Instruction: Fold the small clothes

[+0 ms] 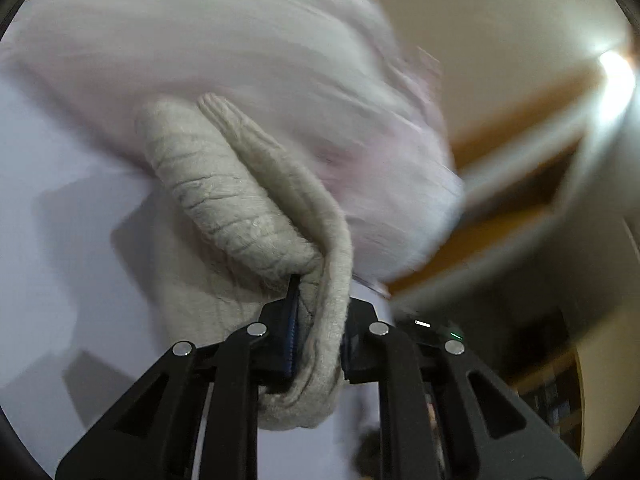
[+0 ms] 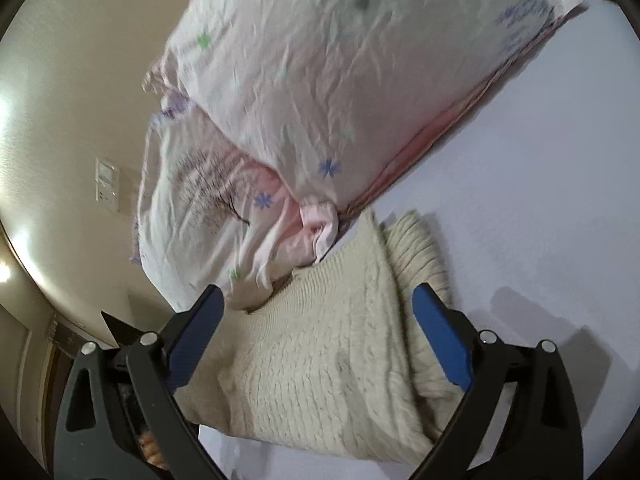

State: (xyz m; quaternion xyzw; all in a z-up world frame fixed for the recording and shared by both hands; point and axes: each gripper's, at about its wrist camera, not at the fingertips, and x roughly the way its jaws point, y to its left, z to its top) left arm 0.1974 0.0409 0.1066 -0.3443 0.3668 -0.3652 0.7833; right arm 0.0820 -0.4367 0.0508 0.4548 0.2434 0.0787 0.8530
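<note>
Black left gripper (image 1: 318, 336) pinches a bunched fold of the cream cable-knit sweater (image 1: 240, 200).

Beyond that sweater (image 2: 320, 360), which lies on the pale lilac bedsheet (image 2: 540, 200), a white pillow with small blue and green flowers (image 2: 320, 80) touches its far edge. Over the sweater, the right gripper (image 2: 320, 344) hangs with its blue-padded fingers (image 2: 440, 340) spread wide, gripping nothing.

Cream wall (image 2: 72, 92) with a switch plate (image 2: 107, 185); floral pillows (image 2: 320, 80) on a pale sheet (image 2: 540, 200).
</note>
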